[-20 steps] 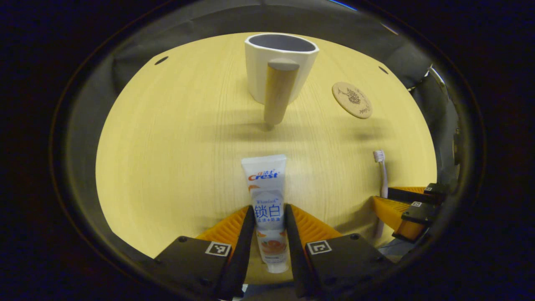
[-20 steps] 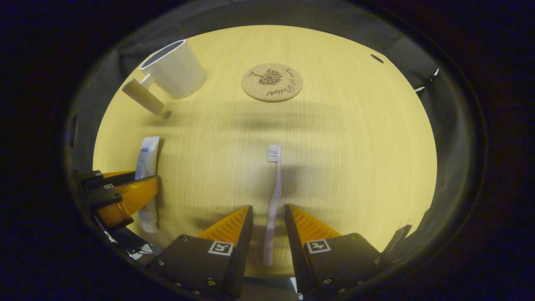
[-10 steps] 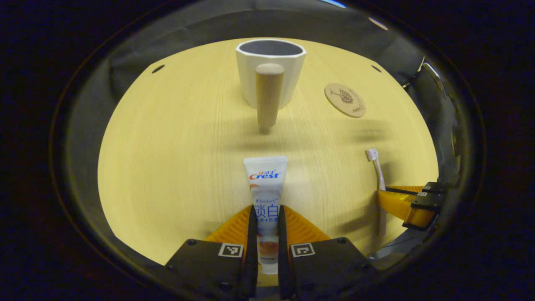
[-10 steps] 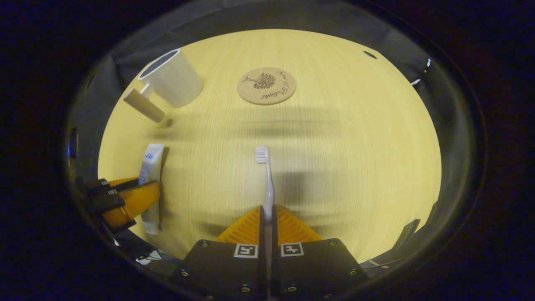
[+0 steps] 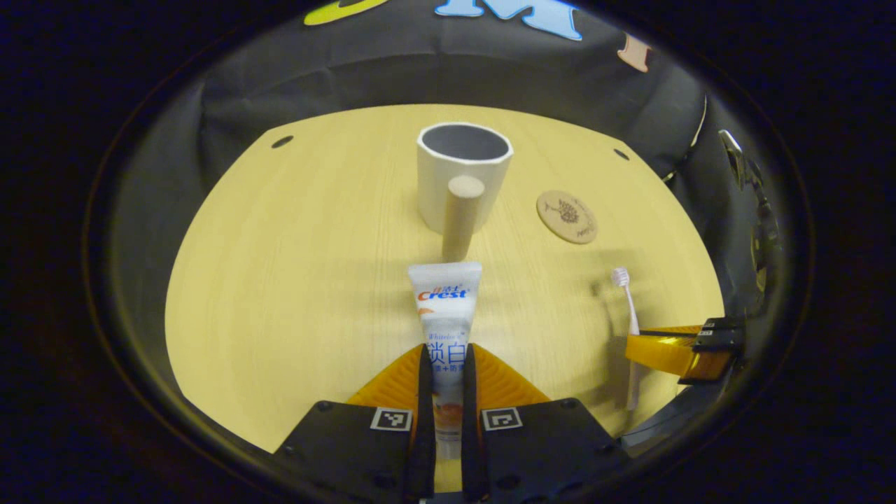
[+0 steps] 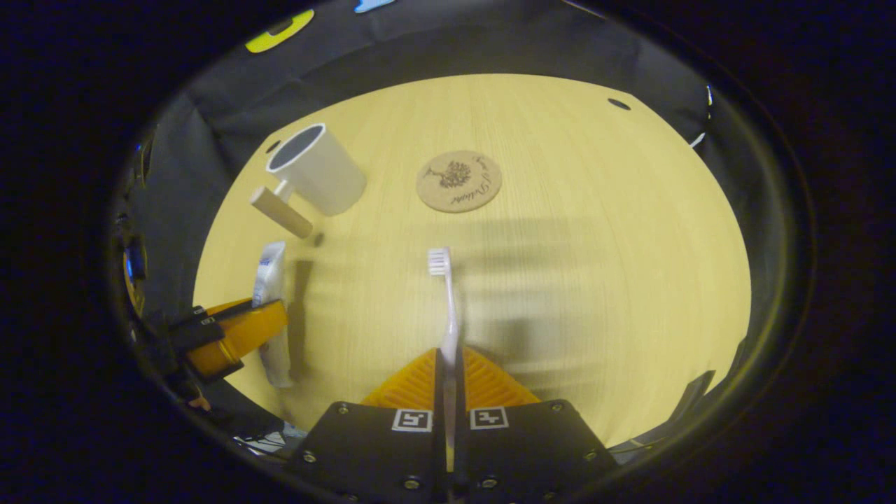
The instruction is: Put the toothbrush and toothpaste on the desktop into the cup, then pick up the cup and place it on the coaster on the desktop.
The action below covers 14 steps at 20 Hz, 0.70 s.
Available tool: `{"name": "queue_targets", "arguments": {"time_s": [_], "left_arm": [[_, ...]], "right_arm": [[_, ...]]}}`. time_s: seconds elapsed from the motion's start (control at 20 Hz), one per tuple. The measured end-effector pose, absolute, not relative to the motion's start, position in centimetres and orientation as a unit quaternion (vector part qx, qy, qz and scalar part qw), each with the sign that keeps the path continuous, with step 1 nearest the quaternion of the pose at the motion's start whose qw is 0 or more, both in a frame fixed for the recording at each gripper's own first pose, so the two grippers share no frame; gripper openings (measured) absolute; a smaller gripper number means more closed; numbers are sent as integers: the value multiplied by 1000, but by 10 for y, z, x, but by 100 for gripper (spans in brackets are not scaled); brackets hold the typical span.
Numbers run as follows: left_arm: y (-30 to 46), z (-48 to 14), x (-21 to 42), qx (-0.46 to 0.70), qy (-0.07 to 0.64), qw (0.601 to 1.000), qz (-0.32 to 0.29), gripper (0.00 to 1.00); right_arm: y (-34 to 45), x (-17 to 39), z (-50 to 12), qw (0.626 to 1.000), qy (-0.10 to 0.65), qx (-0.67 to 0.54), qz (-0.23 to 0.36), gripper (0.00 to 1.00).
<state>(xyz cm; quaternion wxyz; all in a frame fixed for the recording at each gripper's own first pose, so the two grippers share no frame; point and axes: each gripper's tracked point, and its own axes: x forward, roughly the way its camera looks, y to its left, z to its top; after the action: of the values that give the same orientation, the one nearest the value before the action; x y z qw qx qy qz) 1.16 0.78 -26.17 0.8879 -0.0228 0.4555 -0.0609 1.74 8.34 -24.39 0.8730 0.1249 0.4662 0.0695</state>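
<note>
1. In the left gripper view, the toothpaste (image 5: 445,316) is seen clamped between the two fingers of the left gripper (image 5: 444,364), with both fingers pressed on the lower half of the tube and its flat crimped end pointing away from the camera.
2. The tube is held above the bench (image 5: 294,280); a shadow is cast on the wood beyond it.
3. Further off, in line with the tube, the white cup (image 5: 462,175) is seen standing upright on the bench, its wooden peg handle (image 5: 460,217) turned toward the camera.
4. The round cork coaster (image 5: 568,217) is seen lying flat on the bench to the right of the cup, apart from it.
5. In the right gripper view, the toothbrush (image 6: 446,308) is gripped by its handle between the closed fingers of the right gripper (image 6: 449,371), the bristled head pointing away from the camera.
6. In the same view, the coaster (image 6: 459,180) lies on the far side of the bench, beyond the brush head, and the cup (image 6: 316,168) stands to the far left.
7. The right gripper (image 5: 675,346) with the toothbrush (image 5: 625,297) is also seen at the right edge of the left gripper view, and the left gripper (image 6: 234,332) with the toothpaste (image 6: 271,287) at the left edge of the right gripper view.
</note>
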Motion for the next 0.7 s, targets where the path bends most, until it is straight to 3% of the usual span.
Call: {"name": "queue_targets", "arguments": {"time_s": [0.3, 0.7], "left_arm": [[27, -205, 32, -44, 360, 931, -52, 21], [51, -95, 81, -77, 182, 979, -40, 22]], "right_arm": [[93, 35, -188, 912, 370, 147, 101, 5], [101, 62, -111, 952, 239, 139, 133, 5]]}}
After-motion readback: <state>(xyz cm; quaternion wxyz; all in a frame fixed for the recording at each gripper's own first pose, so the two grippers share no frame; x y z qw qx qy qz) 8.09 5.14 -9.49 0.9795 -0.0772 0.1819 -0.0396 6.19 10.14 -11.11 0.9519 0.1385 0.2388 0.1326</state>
